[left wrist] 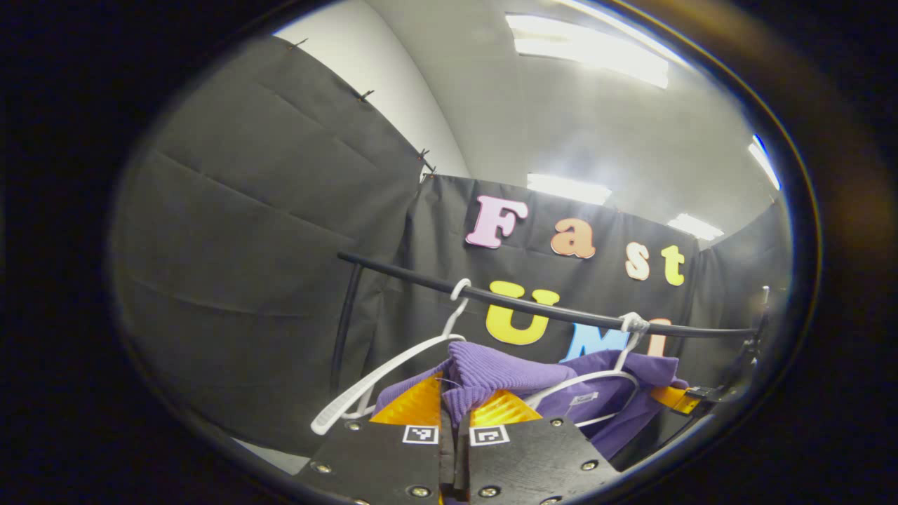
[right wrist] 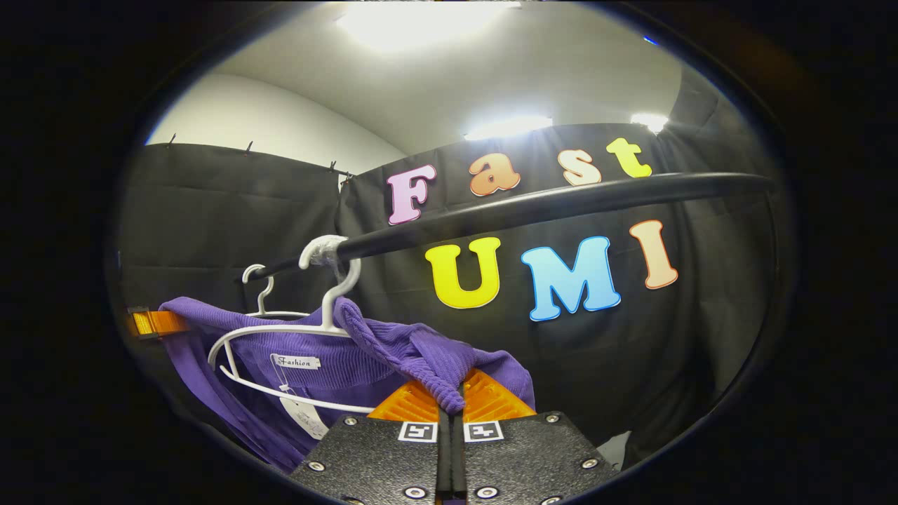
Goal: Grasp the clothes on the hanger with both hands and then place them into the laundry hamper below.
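A purple knit sweater [left wrist: 505, 372] hangs on a white hanger [left wrist: 596, 382] hooked over the black rail [left wrist: 533, 305]. My left gripper [left wrist: 454, 410] is shut on a bunched shoulder of the sweater at one end. In the right gripper view the sweater [right wrist: 393, 351] drapes over the same hanger [right wrist: 280, 330], and my right gripper [right wrist: 450, 396] is shut on a fold at its other shoulder. The right gripper [left wrist: 684, 398] shows at the sweater's far end in the left gripper view, and the left gripper [right wrist: 151, 322] shows at the far left of the right gripper view.
A second white hanger [left wrist: 365, 393] hangs on the rail beside the sweater and shows behind it [right wrist: 258, 280] in the right gripper view. The rail [right wrist: 547, 203] runs across close above both grippers. A black upright post [left wrist: 344, 330] holds the rail's end. Black cloth walls surround the booth.
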